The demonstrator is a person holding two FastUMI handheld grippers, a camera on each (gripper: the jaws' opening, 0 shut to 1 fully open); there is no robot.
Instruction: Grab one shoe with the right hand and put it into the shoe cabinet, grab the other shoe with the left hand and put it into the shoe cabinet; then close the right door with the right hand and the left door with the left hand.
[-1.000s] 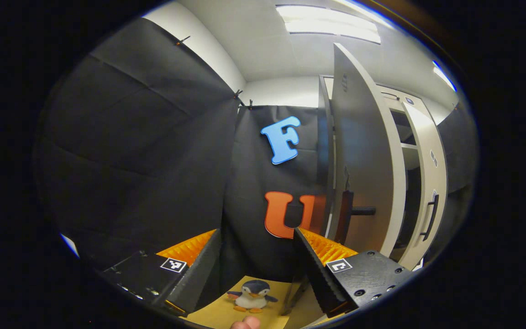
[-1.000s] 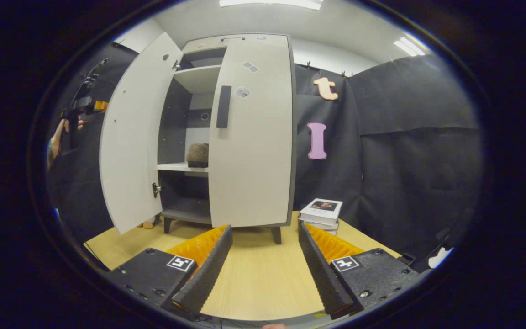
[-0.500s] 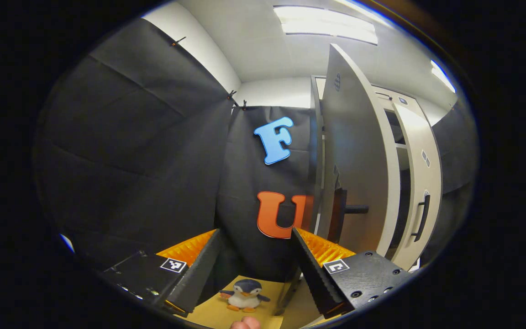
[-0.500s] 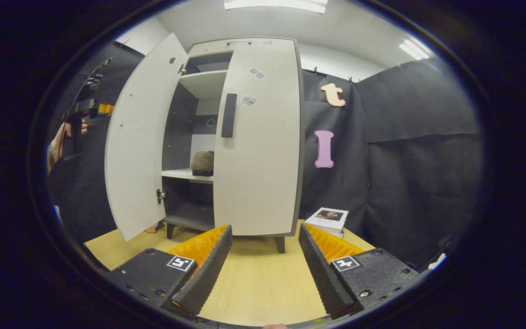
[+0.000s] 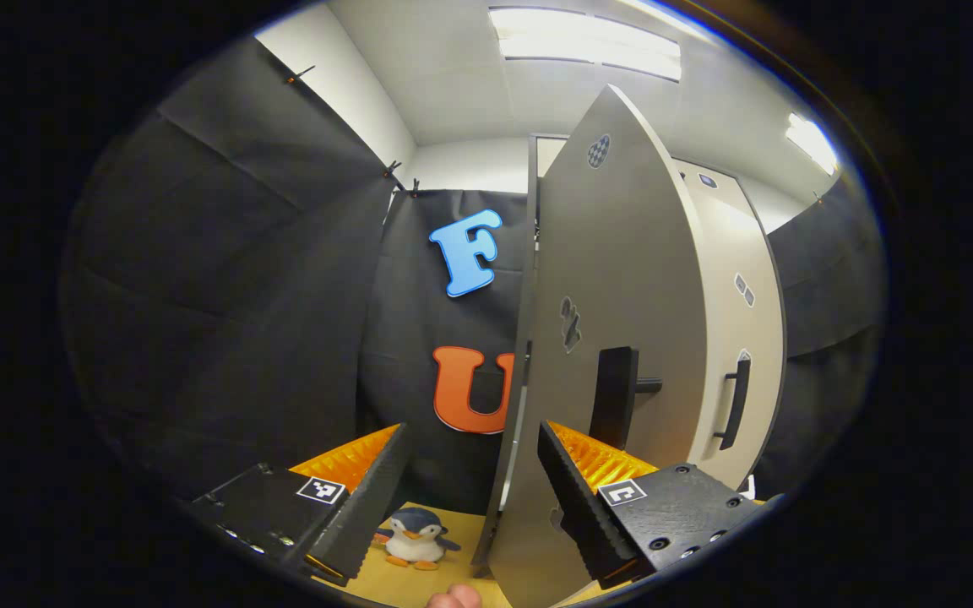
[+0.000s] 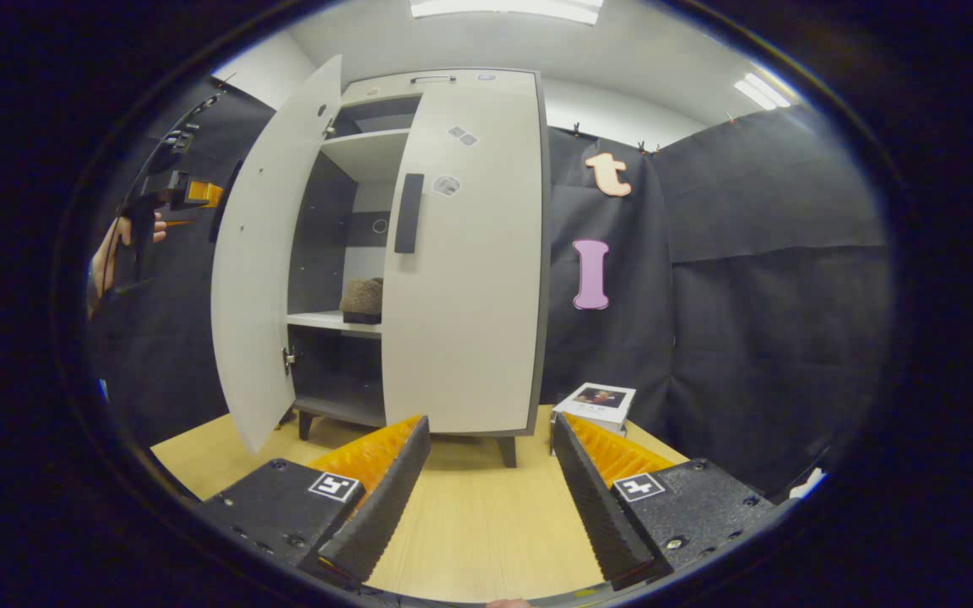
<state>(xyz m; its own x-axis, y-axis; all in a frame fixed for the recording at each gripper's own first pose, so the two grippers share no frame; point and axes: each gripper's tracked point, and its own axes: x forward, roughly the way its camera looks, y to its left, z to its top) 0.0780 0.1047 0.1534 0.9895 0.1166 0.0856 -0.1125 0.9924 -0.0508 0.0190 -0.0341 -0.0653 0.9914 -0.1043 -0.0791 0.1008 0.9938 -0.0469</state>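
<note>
Right gripper view gives me the tall pale-grey shoe cabinet (image 6: 461,253) on the light wooden table (image 6: 470,515): its right door (image 6: 470,270) looks shut or nearly so, while the left door (image 6: 271,253) stands partly open. On the middle shelf, in the gap between the doors, I see a brown fuzzy shoe (image 6: 361,297); I cannot tell whether the second shoe lies behind it. My right gripper (image 6: 491,498) hangs low over the table, well back from the cabinet, fingers spread wide with nothing between them.

I judge the step in hand to be closing the left door. In the left gripper view the left gripper (image 5: 470,498) is close to that door's outer face, just below its dark bar handle (image 5: 615,397), fingers wide apart and holding nothing; the door's edge runs down between them. I would press flat on the panel near the handle side, far from the hinge, and follow the arc so the fingers don't slip off the edge or jam on the handle.

The right gripper view shows the left gripper raised about level with the top of the door, a hand (image 6: 111,257) wrapped round its grip, pointing towards the door. A small stuffed penguin toy (image 5: 413,537) sits on the table below.
</note>
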